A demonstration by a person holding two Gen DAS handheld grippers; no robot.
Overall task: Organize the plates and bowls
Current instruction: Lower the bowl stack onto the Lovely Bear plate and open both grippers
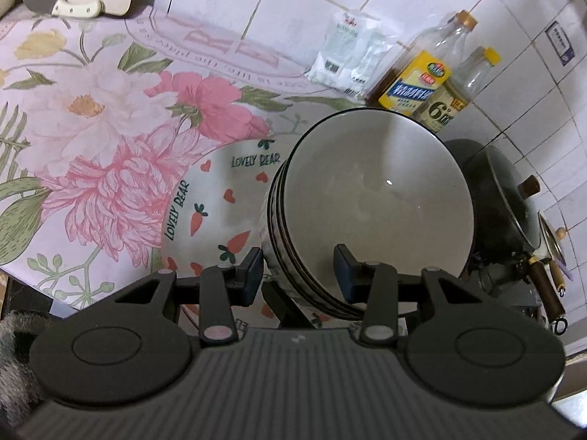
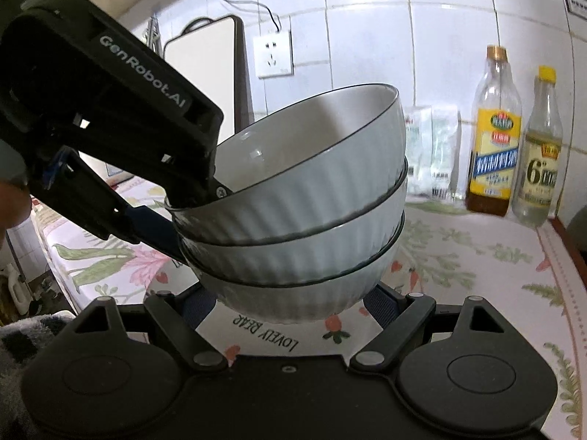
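A stack of three white ribbed bowls (image 2: 301, 220) with thin dark rims fills the middle of the right wrist frame, nested one inside another and tilted, the top bowl's rim higher at the right. In the left wrist view the bowl stack (image 1: 374, 205) sits right of centre, its pale glossy inside facing the camera. Beneath it lies a white plate (image 1: 216, 198) printed with carrots, hearts and "LOVELY BEAR", at lower centre.
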